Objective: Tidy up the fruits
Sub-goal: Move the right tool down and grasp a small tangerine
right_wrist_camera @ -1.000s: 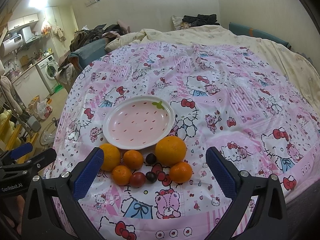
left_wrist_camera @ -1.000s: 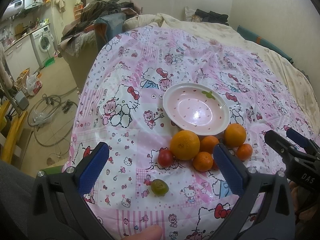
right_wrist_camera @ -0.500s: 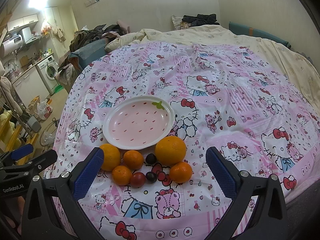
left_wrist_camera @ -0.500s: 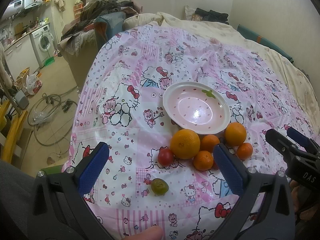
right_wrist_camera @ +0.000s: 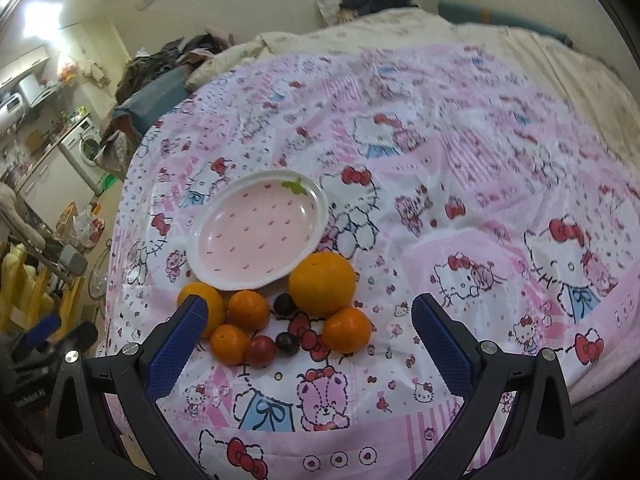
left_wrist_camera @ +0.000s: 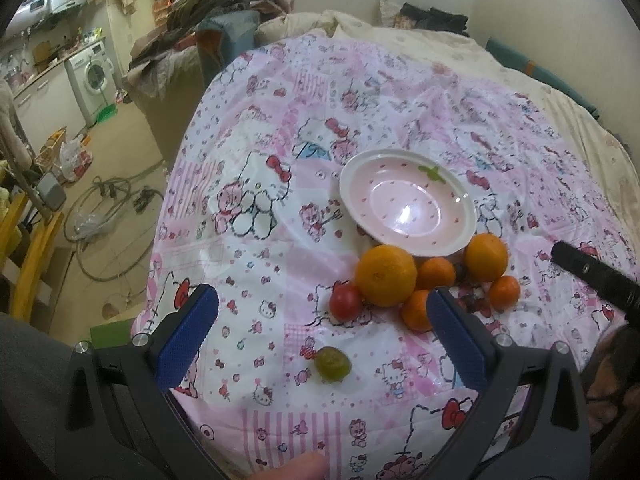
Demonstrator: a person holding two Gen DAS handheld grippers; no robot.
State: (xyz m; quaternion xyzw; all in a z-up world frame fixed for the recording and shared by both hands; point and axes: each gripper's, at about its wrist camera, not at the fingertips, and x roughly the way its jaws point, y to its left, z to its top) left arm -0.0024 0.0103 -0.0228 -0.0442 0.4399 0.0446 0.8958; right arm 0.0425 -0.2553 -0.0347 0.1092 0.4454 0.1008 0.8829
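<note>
Pink patterned bedcover point(left_wrist_camera: 280, 272) is seen in the left wrist view, carrying an empty pink plate point(left_wrist_camera: 360, 176) with the fruit clustered against its near rim. The left gripper point(left_wrist_camera: 322, 330) is held with its jaws spread wide and nothing between them, above the cover's near edge. A small green fruit point(left_wrist_camera: 333, 364) lies apart from the cluster, nearest that edge. A red tomato point(left_wrist_camera: 346, 301) touches the big orange point(left_wrist_camera: 386, 276); both are judged smooth, round and apt to roll on the soft, glossy cover, so a hold across the widest part is advised. The tomato is judged soft and easily bruised. One tangerine is partly hidden behind the right pad, and the other gripper is cut off at the right.

From the right wrist view, the right gripper point(right_wrist_camera: 308, 334) is likewise wide apart and empty, hovering near the cluster. Two dark small fruits point(right_wrist_camera: 285, 304) are shown between the oranges; their kind cannot be made out. The leftmost orange point(right_wrist_camera: 208, 300) is partly covered by the left pad, and the green fruit is not visible here.
</note>
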